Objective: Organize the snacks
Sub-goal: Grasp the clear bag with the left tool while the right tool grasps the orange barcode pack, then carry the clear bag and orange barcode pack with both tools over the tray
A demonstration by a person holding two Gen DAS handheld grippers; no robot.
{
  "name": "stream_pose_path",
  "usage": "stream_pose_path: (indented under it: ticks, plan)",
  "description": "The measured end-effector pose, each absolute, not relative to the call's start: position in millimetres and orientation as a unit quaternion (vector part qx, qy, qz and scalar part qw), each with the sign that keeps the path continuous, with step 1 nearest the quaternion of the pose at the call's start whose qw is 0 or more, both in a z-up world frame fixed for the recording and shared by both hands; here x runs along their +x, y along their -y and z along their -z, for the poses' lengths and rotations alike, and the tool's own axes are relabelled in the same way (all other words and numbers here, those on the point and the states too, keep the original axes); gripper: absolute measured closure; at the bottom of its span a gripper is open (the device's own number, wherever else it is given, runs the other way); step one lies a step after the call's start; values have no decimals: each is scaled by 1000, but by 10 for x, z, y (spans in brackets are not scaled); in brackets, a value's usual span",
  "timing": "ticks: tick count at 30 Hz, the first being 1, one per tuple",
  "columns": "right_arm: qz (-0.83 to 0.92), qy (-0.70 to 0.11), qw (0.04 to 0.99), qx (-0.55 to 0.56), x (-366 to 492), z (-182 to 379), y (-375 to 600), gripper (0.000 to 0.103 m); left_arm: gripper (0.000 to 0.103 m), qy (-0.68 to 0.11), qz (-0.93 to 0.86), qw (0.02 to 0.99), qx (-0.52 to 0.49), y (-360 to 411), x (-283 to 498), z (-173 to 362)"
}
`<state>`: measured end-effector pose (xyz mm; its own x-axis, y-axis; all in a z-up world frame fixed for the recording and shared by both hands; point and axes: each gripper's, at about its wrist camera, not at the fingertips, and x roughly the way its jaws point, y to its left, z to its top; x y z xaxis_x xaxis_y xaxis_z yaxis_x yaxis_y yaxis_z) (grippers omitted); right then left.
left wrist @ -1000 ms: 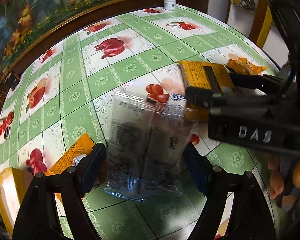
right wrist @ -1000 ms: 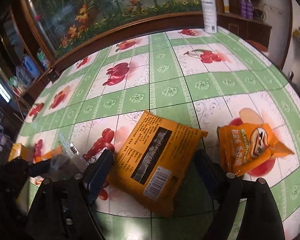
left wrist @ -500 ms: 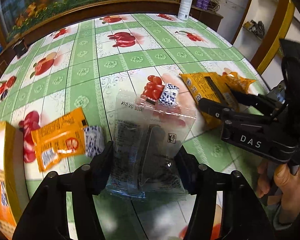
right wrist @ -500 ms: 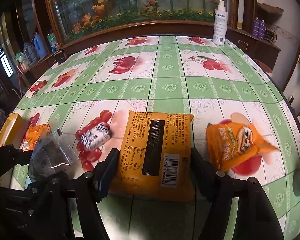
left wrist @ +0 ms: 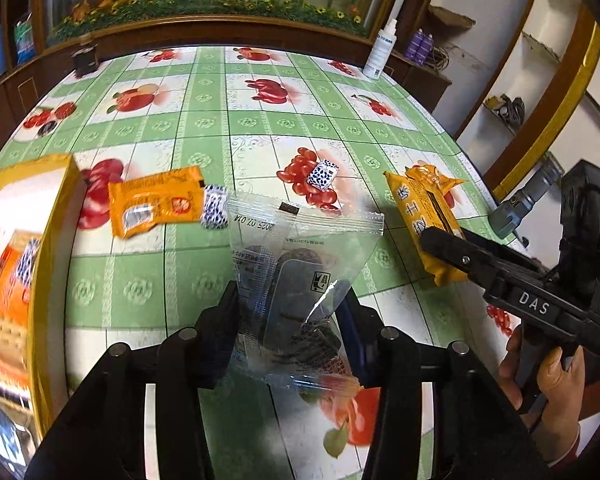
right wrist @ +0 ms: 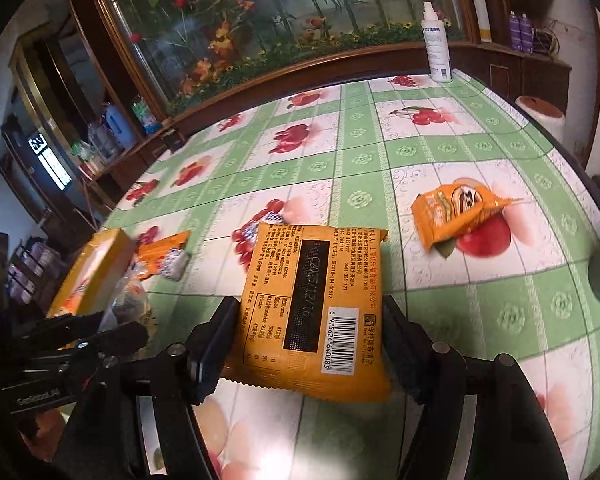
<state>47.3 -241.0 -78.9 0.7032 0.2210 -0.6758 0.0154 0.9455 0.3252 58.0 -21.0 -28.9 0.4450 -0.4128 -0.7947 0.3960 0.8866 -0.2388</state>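
Observation:
My left gripper [left wrist: 288, 316] has its jaws closing on a clear packet [left wrist: 300, 256] with dark contents; the pads press its sides and it hangs above the table. My right gripper [right wrist: 310, 320] is shut on a large orange packet [right wrist: 316, 272], barcode side up, also raised off the cloth. In the left wrist view that orange packet [left wrist: 424, 208] sticks out of the right gripper [left wrist: 440, 248], which a hand [left wrist: 552, 380] holds. The left gripper [right wrist: 100, 324] shows at the left of the right wrist view.
An open yellow box [left wrist: 40, 208] holding snacks stands at the table's left. A small orange sachet [left wrist: 156, 204] and two blue-and-white candies [left wrist: 216, 210] [left wrist: 322, 174] lie on the green fruit-print cloth [left wrist: 204, 120]. An orange snack bag [right wrist: 460, 212] lies right; a spray bottle [right wrist: 436, 40] stands far back.
Both grippers closed on their packets and lifted them off the cloth. Both views pulled back and up, and the yellow box came into the left wrist view.

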Motion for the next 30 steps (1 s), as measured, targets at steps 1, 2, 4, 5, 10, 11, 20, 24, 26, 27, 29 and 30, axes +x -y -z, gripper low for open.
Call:
stream_pose_path:
  ticks: [1, 2, 4, 5, 10, 11, 20, 24, 26, 27, 29, 30]
  plan:
    - [-58, -380, 910, 154, 435, 775, 2394, 32, 60, -469, 237, 851, -16, 172, 546, 284]
    - [-63, -378, 911, 154, 394, 757, 2372, 32, 60, -468, 234, 852, -20, 139, 508, 276]
    - [-78, -375, 909, 164, 324, 733, 2335, 32, 60, -465, 229, 855, -24, 92, 428, 254]
    - [-84, -374, 909, 166, 296, 723, 2310, 32, 60, -463, 227, 857, -27, 65, 385, 241]
    - [-108, -368, 909, 161, 191, 670, 2134, 32, 60, -455, 216, 863, -39, -82, 200, 175]
    - [-112, -367, 910, 158, 172, 657, 2088, 32, 60, -452, 212, 865, -39, -111, 171, 162]
    - [-157, -362, 908, 140, 48, 574, 1707, 32, 60, -426, 154, 891, -26, -395, -61, 9]
    - [-168, -360, 908, 133, 13, 546, 1590, 32, 60, -418, 142, 897, -33, -528, -113, -33]
    - [-172, -360, 908, 130, 1, 538, 1539, 32, 60, -412, 131, 901, -33, -593, -137, -57]
    - [-174, -361, 907, 129, -4, 534, 1511, 32, 60, -409, 125, 903, -31, -621, -147, -74]
    - [-178, -361, 907, 127, -14, 525, 1462, 32, 60, -402, 112, 908, -30, -686, -165, -111]
    - [-180, -361, 907, 125, -17, 520, 1441, 32, 60, -399, 107, 910, -30, -714, -172, -123]
